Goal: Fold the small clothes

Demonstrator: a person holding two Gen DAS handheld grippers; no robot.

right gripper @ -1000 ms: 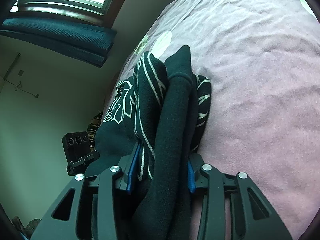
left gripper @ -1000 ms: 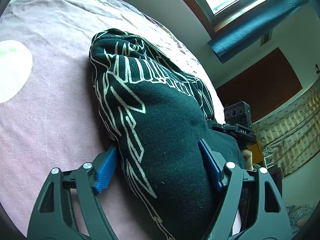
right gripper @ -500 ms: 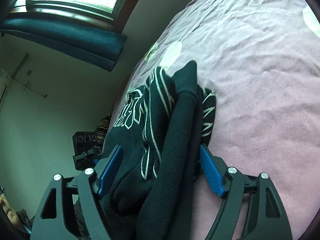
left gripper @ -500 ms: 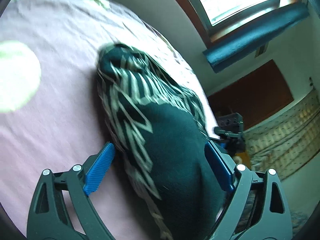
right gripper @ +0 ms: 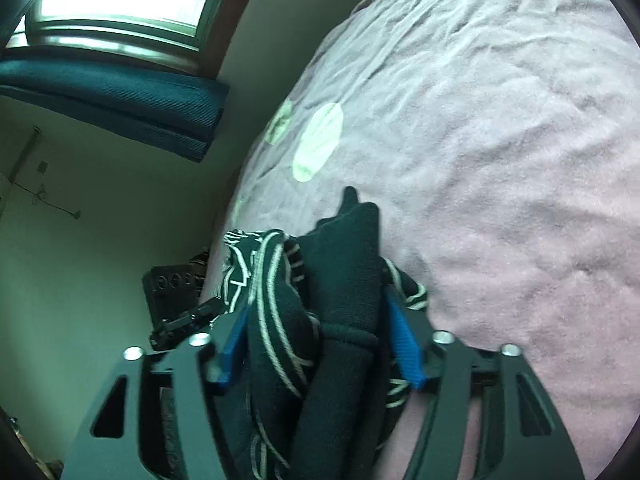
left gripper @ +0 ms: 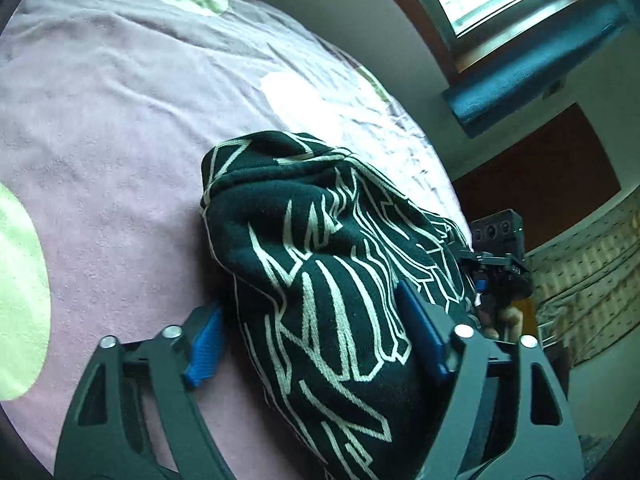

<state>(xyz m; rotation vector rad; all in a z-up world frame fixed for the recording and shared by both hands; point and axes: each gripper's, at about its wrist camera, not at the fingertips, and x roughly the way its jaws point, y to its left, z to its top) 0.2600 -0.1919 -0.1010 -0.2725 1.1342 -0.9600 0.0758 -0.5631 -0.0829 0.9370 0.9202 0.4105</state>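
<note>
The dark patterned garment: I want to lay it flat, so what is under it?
Under the dark patterned garment lies the pink bedspread. Both grippers clamp the bundle; anything beneath its folds is covered.

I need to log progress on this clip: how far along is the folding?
Done: the black patterned sweater is bunched into a thick bundle on the pink bedspread. In hand: the left gripper and right gripper each straddle folds of it. Left: the bundle looks lumpy, so flattening and release remain.
</note>
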